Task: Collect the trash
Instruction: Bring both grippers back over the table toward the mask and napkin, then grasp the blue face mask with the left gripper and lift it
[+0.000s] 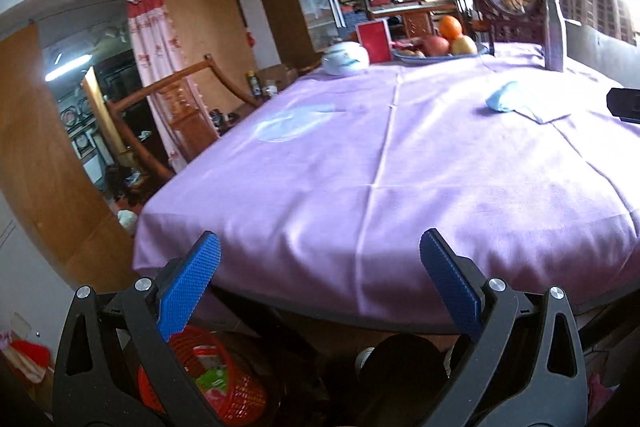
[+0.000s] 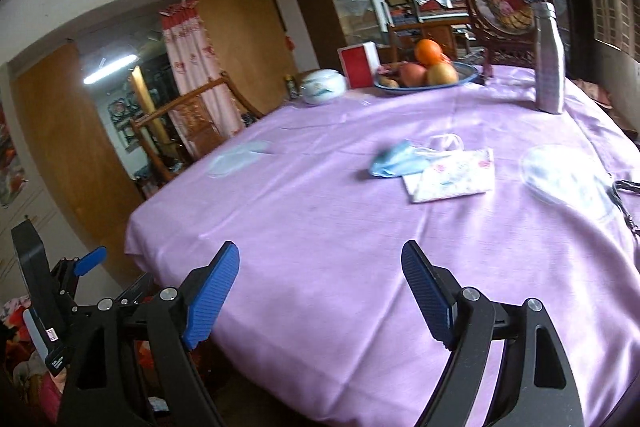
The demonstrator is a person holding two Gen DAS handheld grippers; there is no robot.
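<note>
A crumpled blue face mask (image 2: 396, 159) lies on the purple tablecloth (image 2: 320, 211), touching a flowered tissue pack (image 2: 452, 175) and a clear plastic scrap (image 2: 444, 141). In the left wrist view the mask (image 1: 506, 97) is far off to the right. Flat clear plastic lids lie at the table's left (image 2: 240, 155) and right (image 2: 568, 183). My right gripper (image 2: 320, 255) is open and empty over the near part of the table. My left gripper (image 1: 320, 247) is open and empty at the near edge, above a red basket (image 1: 208, 379) on the floor that holds wrappers.
At the far end stand a fruit bowl (image 2: 428, 75), a red box (image 2: 360, 67), a white ceramic jar (image 2: 323, 87) and a metal bottle (image 2: 550, 59). Keys (image 2: 624, 195) lie at the right edge. A wooden chair (image 1: 160, 115) stands at the table's left side.
</note>
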